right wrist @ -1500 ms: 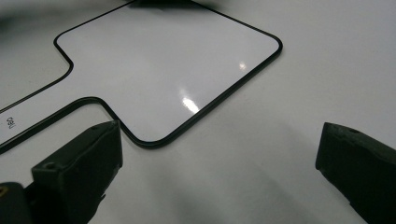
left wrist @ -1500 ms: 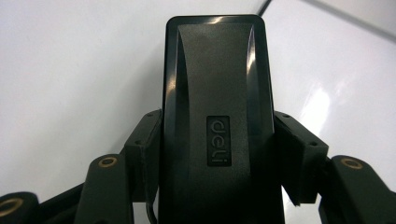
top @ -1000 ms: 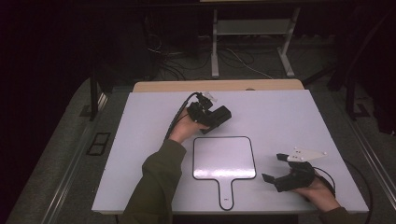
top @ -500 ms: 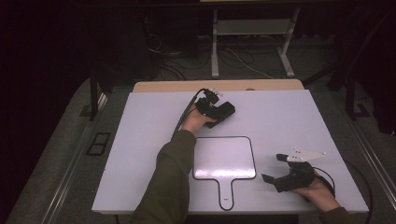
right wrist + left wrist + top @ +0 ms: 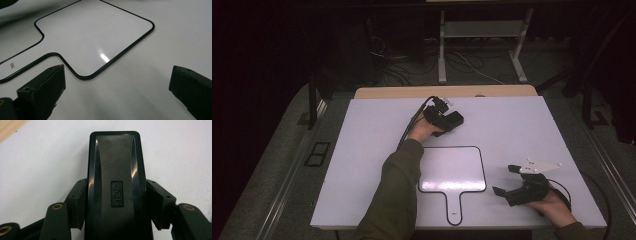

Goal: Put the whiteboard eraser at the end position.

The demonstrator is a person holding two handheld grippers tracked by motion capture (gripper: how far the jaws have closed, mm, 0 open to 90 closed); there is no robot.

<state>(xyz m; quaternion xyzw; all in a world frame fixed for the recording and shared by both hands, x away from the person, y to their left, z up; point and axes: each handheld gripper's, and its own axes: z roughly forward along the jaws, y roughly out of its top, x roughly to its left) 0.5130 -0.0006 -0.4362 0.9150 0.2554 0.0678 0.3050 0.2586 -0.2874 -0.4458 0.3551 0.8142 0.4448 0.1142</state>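
Note:
A black eraser (image 5: 116, 170) with a "deli" mark sits between the jaws of my left gripper (image 5: 116, 195), whose pads (image 5: 80, 197) press on its two sides. In the high view that left gripper (image 5: 451, 121) and the eraser (image 5: 456, 119) are low over the white table, just beyond the far edge of a small handled whiteboard (image 5: 452, 170). I cannot tell if the eraser touches the table. My right gripper (image 5: 504, 180) rests near the front right, open and holding nothing, to the right of the whiteboard. From the right gripper (image 5: 117, 82) the whiteboard (image 5: 95, 37) lies just ahead.
The white table (image 5: 362, 150) has a wooden strip (image 5: 387, 92) along its far edge. A grey plate (image 5: 539, 166) sits on top of the right gripper. Beyond the table are dark floor, loose cables and a metal stand (image 5: 482, 30).
My left gripper carried the eraser a little farther away, to the right and lower, then held still. The right gripper has not moved.

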